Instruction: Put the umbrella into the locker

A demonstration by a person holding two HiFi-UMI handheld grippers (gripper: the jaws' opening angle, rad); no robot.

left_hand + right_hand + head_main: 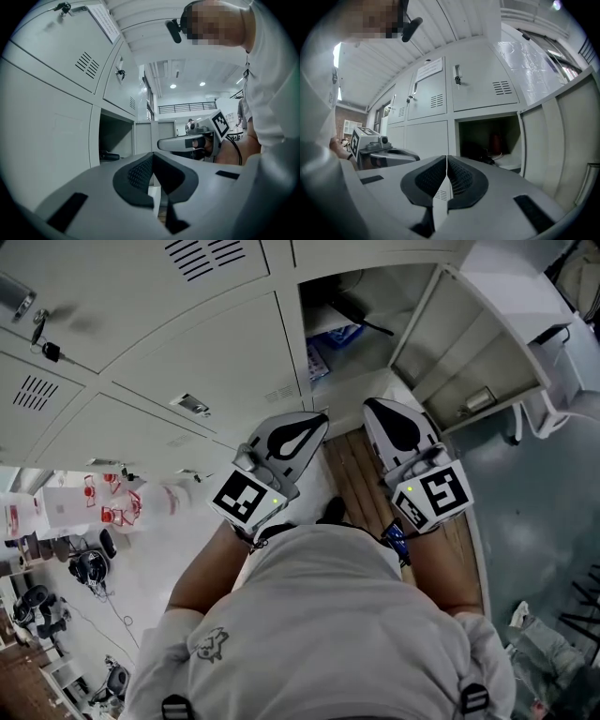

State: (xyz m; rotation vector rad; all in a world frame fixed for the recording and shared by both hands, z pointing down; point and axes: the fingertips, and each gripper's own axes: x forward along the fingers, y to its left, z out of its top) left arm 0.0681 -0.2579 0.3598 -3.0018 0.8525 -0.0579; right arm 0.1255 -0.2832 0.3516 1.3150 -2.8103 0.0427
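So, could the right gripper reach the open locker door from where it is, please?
Probably yes. The right gripper points toward the open compartment, and the locker door stands swung out on its right with nothing between them. Its jaws are shut and empty, so it could push the door.

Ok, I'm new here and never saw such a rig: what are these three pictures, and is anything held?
No robot here: a person holds a two-jaw gripper in each hand and wears a head camera. The head view looks down over the white shirt onto the left gripper and the right gripper; the marker cubes belong to them. The other two pictures come from cameras riding on each gripper, looking along its jaws. Both pairs of jaws are together with nothing between them. They face grey lockers; one open locker has its door swung aside. Inside lies something dark, too dim to name.
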